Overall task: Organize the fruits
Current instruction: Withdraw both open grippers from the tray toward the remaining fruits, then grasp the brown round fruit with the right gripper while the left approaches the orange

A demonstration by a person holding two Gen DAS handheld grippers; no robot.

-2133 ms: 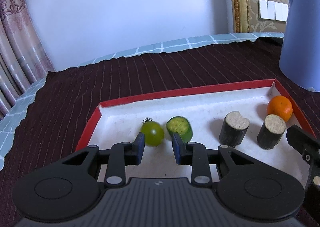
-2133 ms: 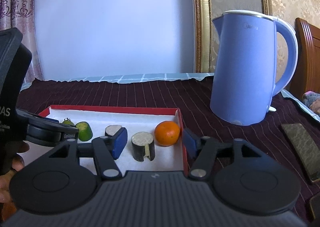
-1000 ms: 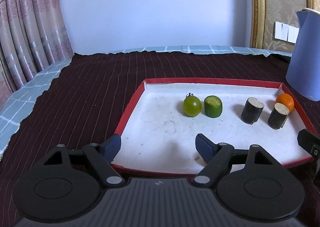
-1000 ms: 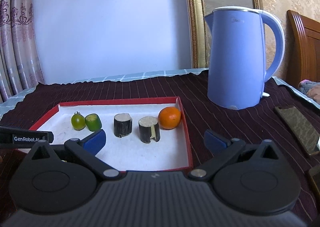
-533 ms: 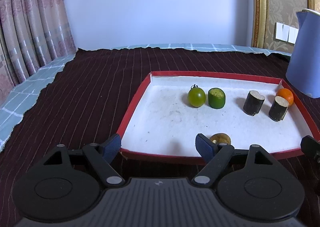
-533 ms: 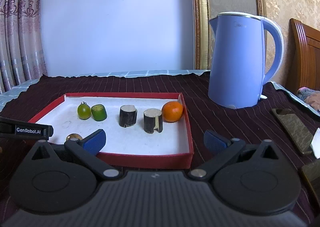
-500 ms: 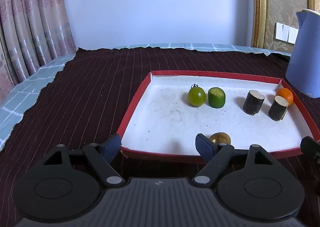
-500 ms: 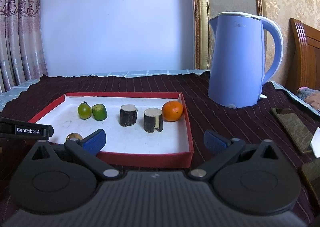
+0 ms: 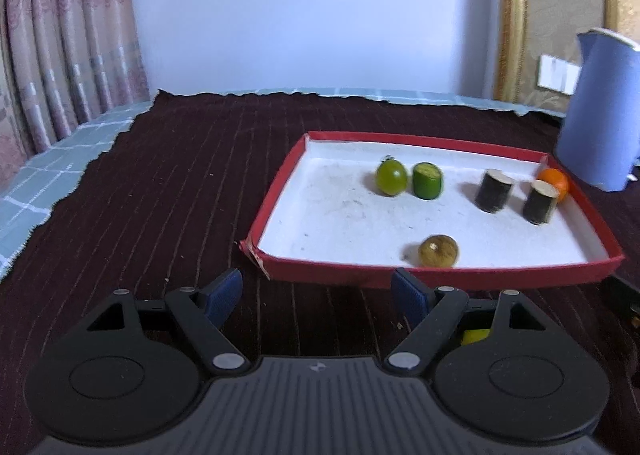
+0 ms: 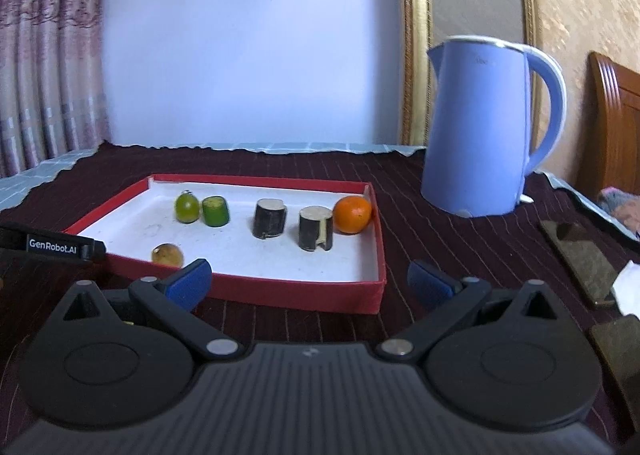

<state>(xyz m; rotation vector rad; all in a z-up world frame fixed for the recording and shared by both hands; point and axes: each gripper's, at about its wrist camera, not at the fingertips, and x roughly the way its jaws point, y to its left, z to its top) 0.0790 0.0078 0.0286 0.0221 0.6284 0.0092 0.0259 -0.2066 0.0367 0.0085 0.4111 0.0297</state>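
A red tray point(image 9: 432, 278) point(image 10: 296, 293) with a white floor holds a row of fruit: a green tomato point(image 9: 391, 177) point(image 10: 187, 208), a green cut piece point(image 9: 427, 186) point(image 10: 215, 211), two dark cut cylinders point(image 9: 493, 191) point(image 10: 270, 218), and an orange point(image 9: 554, 182) point(image 10: 352, 214). A brown round fruit point(image 9: 438, 251) point(image 10: 167, 254) lies near the tray's front edge. My left gripper point(image 9: 318, 297) is open and empty over the cloth in front of the tray. My right gripper point(image 10: 308, 285) is open and empty at the tray's front right corner.
A blue kettle point(image 10: 486, 127) point(image 9: 600, 115) stands right of the tray on the dark striped tablecloth point(image 9: 160, 195). Dark flat objects point(image 10: 576, 255) lie at the far right. A yellow item point(image 9: 474, 335) shows under my left gripper's right arm. Curtains hang at left.
Both grippers have pulled back from the tray and opened wide. The brown round fruit, hidden earlier, now shows in full near the tray's front edge.
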